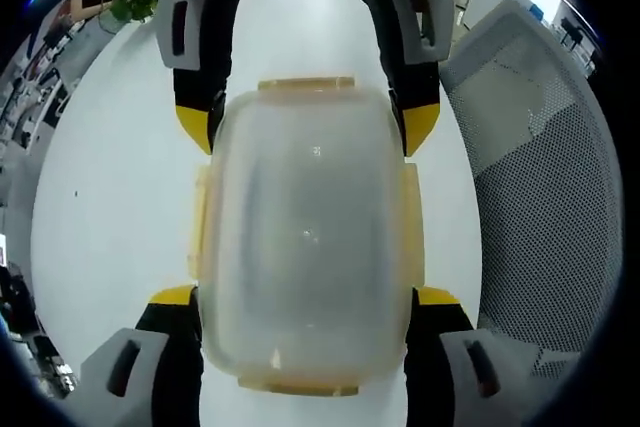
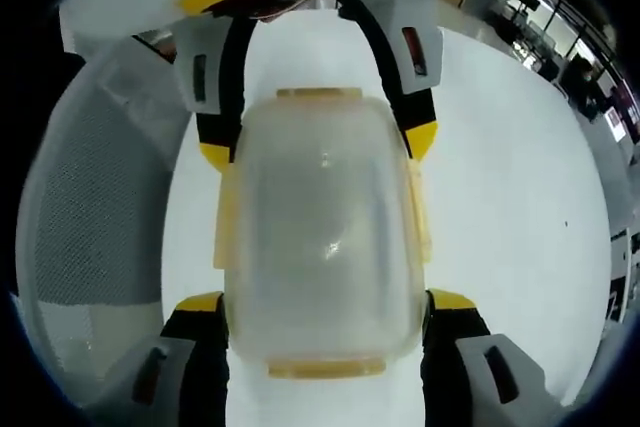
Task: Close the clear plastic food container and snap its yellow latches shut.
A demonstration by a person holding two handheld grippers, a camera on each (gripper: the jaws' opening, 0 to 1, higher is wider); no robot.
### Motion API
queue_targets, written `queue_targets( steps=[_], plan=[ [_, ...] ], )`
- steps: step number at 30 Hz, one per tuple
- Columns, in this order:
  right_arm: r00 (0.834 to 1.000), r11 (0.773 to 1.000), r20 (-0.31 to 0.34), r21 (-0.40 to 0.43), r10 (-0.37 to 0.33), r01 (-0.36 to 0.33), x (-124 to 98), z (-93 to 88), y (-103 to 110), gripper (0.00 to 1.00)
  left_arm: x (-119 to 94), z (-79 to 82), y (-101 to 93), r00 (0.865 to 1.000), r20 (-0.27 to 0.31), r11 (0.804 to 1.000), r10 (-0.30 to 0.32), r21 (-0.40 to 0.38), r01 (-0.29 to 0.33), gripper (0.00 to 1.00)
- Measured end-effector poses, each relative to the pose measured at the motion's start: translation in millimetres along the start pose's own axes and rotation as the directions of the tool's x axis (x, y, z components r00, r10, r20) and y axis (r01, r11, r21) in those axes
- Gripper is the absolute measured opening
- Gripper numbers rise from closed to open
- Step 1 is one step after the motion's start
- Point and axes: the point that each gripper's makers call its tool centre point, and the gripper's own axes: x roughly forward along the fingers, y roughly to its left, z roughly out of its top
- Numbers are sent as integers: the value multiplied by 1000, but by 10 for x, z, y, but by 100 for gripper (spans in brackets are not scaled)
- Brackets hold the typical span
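Holding the container point(image 1: 305, 237) between both hand-held grippers, left point(image 1: 305, 297) and right point(image 2: 325, 302), each clamped on its ends, over the white worktop point(image 1: 110, 197). Lid seated, I judge; yellow latches point(image 1: 306, 84) need pressing next.

Container point(image 1: 308, 247) cloudy glossy plastic; chair point(image 1: 545, 177) seemingly mesh fabric.

Clear container point(image 2: 325, 247) between right tool point(image 2: 325, 299) tips, left tool point(image 2: 320, 142) opposite
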Motion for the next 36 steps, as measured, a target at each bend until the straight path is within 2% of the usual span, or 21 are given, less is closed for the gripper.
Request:
queue_targets(
  steps=[15, 25, 30, 36],
  plan=[
    [1000, 1000, -2, -9, 1, -1, 69, 197, 13, 79, -73, -197, -20, 1000, -3, 1000, 4, -12, -4, 83],
    [1000, 1000, 25, 0, -13, 13, 59, 219, -8, 79, -79, -205, -1, 1000, 0, 1000, 5, -14, -5, 84],
    [1000, 1000, -4, 2, -13, 13, 72, 225, -12, 80, -75, -213, 6, 1000, -11, 1000, 4, -13, -4, 84],
    [1000, 1000, -4, 11, -21, 22, 77, 222, -21, 80, -81, -214, 9, 1000, -1, 1000, 8, -14, -8, 84]
  ],
)
